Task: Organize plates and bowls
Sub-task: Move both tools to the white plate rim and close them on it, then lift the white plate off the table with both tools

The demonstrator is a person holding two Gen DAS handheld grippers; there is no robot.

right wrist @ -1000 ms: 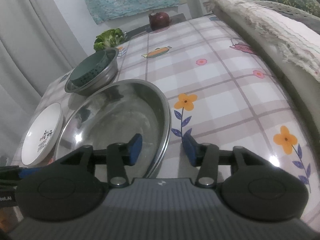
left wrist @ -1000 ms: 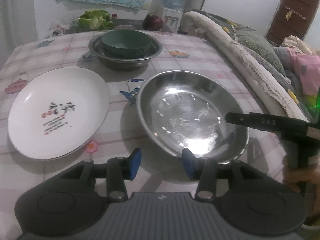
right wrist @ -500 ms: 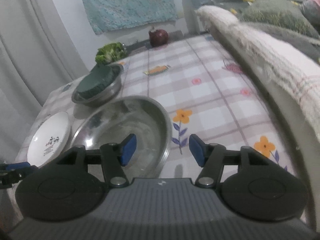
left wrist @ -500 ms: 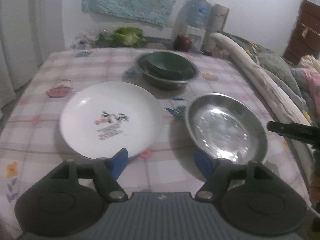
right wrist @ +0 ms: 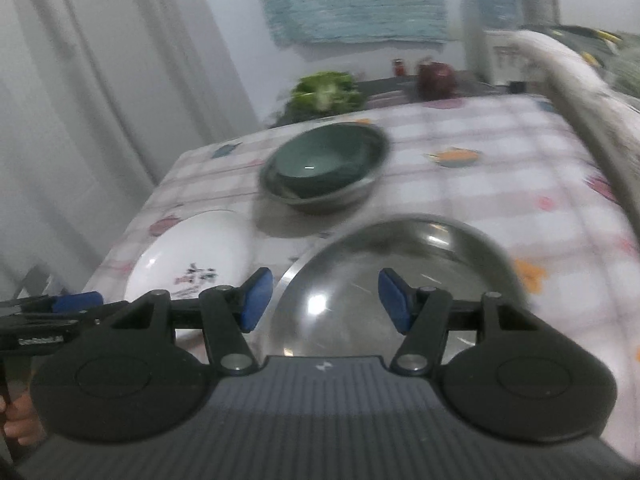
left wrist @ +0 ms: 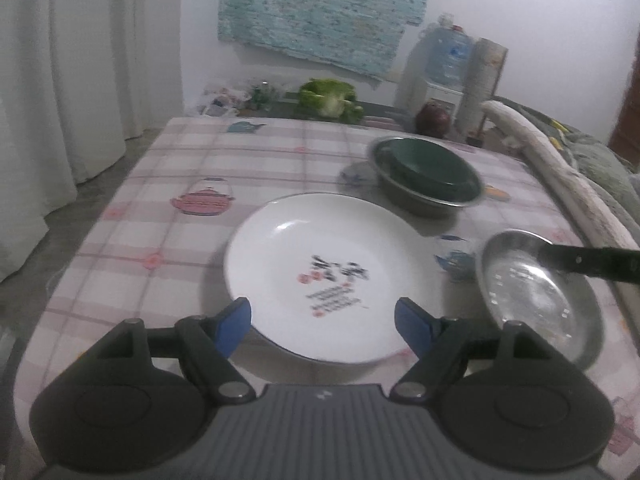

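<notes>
A white plate with printed characters [left wrist: 332, 268] lies on the checked tablecloth, straight ahead of my open, empty left gripper [left wrist: 322, 326]. It also shows in the right wrist view [right wrist: 196, 256]. A shallow steel plate [left wrist: 536, 292] lies to its right. My right gripper [right wrist: 326, 300] is open and empty above the near rim of the steel plate [right wrist: 400, 264]. Behind them a green bowl [left wrist: 430, 170] sits inside a steel bowl [left wrist: 420, 196]; the right wrist view shows both, green bowl [right wrist: 320, 160] in steel bowl [right wrist: 332, 200].
A sofa arm with a blanket [left wrist: 560, 184] runs along the table's right edge. A cabbage [left wrist: 330, 98], a dark red fruit [left wrist: 432, 120] and a water dispenser [left wrist: 444, 68] stand behind the table. Curtains [left wrist: 80, 80] hang at the left.
Both grippers have opened wider and pulled back and up. The left view has swung left from the steel plate to the white plate. The right view has swung left onto the steel plate.
</notes>
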